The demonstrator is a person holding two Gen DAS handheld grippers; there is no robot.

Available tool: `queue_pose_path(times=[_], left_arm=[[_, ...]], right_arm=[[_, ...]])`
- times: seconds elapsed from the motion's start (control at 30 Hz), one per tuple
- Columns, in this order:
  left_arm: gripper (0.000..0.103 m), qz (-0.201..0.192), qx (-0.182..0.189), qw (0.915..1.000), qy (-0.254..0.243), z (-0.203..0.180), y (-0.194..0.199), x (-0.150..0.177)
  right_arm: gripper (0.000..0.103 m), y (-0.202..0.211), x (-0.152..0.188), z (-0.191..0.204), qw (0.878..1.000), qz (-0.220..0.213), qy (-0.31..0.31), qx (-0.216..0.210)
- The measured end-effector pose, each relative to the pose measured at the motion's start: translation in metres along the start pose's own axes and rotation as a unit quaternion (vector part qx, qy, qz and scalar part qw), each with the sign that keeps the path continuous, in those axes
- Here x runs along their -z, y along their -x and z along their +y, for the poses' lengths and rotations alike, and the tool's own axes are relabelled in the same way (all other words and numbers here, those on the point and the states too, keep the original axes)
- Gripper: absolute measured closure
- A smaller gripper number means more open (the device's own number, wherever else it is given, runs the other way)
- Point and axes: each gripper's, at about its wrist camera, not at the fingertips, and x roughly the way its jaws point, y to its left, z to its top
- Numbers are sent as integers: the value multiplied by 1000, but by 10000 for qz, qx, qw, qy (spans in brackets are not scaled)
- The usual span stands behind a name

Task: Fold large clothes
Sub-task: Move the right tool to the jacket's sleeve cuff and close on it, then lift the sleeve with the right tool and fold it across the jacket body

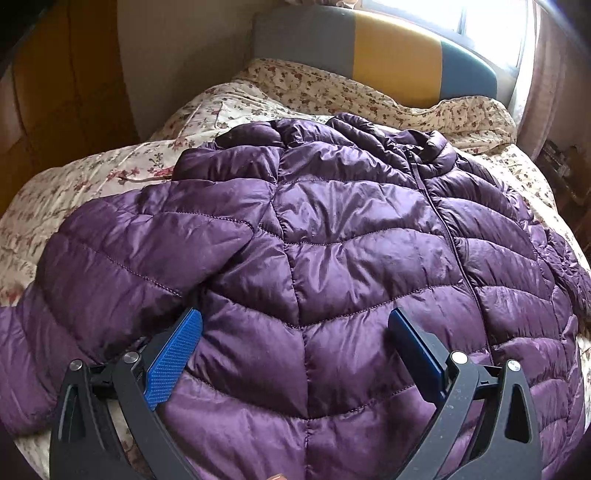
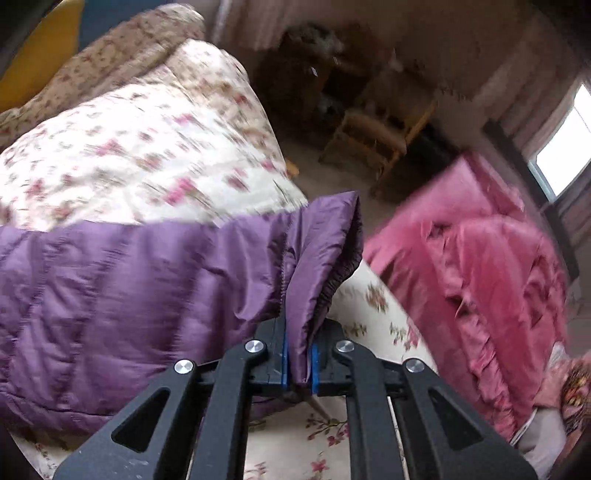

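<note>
Floral bedding (image 1: 92, 177) covers a bed whose headboard (image 1: 373, 62) is banded grey, yellow and teal, with a bright window (image 1: 491, 33) behind it. Spread on this bedding lies a purple quilted jacket (image 1: 332, 240), front side up, zip closed. Its long axis runs away from the left camera: the collar (image 1: 436, 151) points toward the headboard and the hem toward the viewer, where it is cut off by the bottom edge. One sleeve (image 1: 110, 266) stretches out to the left, and its cuff end is lost at the frame edge.

Just above the lower chest of the jacket sits the left claw (image 1: 295, 332), its blue pads spread wide with nothing between them.

From the right wrist view, the right claw (image 2: 297, 363) is clamped tight on the jacket's other sleeve cuff (image 2: 325, 251), whose elastic edge sticks up and away from the fingers. That picture is motion-blurred. Beyond the bed's edge, a pink ruffled cloth (image 2: 480, 266) and a wooden chair (image 2: 376, 136) can be made out, though the darker items behind the chair are too smeared to identify.
</note>
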Motion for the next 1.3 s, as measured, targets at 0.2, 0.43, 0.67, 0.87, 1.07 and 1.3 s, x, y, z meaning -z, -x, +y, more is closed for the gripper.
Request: queue_pose_path(times=[0.2,0.43,0.67,0.87,1.07,1.3], left_arm=[[3,-33,95,9999,8,1,6,-1],[3,-25,187,9998,96,8,8,-8],[3,-67,195,9997,118,12,-1,-29],[3,36,309,9994,147,22,-8,-27],[3,38,418,9989,219,28,-11,-24],[3,31,522,9983,253,33,-13,-21]], right_arm=[[96,65,-15,55,9944,-836,556,-332],[96,114,-17,132,9823,-1252,1108,-841],[96,148,-7,208,9679,-1445,1599,-1295],[96,176,16,267,9517,-1536,2023,-1727],[96,200,44,323,9318,-1567,2470,-2149],[96,227,76,360,9054,-1557,2896,-2687]])
